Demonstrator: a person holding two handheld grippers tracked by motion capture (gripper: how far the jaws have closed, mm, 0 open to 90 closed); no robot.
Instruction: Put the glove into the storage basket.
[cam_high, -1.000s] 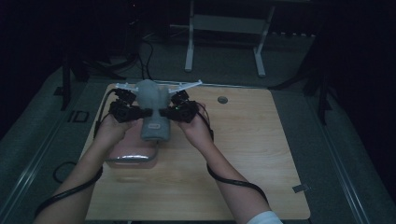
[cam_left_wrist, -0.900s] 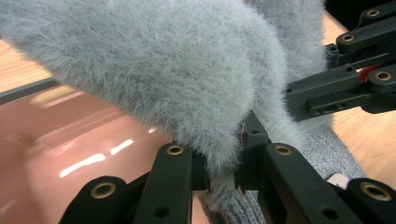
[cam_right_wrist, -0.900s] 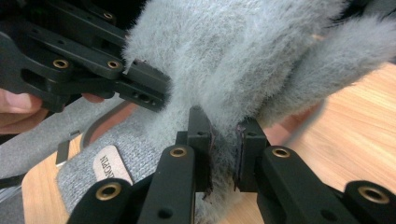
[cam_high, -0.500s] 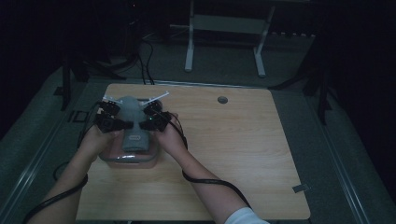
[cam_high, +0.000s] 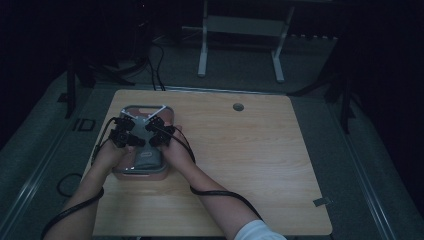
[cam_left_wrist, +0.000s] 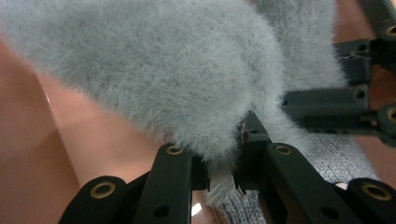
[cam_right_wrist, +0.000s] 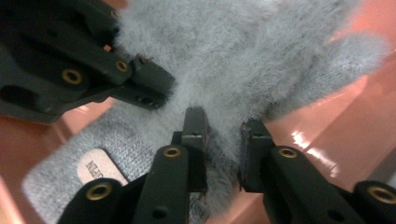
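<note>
Fuzzy grey glove lies down inside the pink bin at the left of the high view, and both tools pinch it. Left gripper has its jaws clamped on a tuft of the fluffy edge; right gripper grips the same fabric just beside it — the two nearly touching. The risk, as I judge it: each bite holds mostly fluff, so a pull could slip free, or the close-set jaws could snag each other.
</note>
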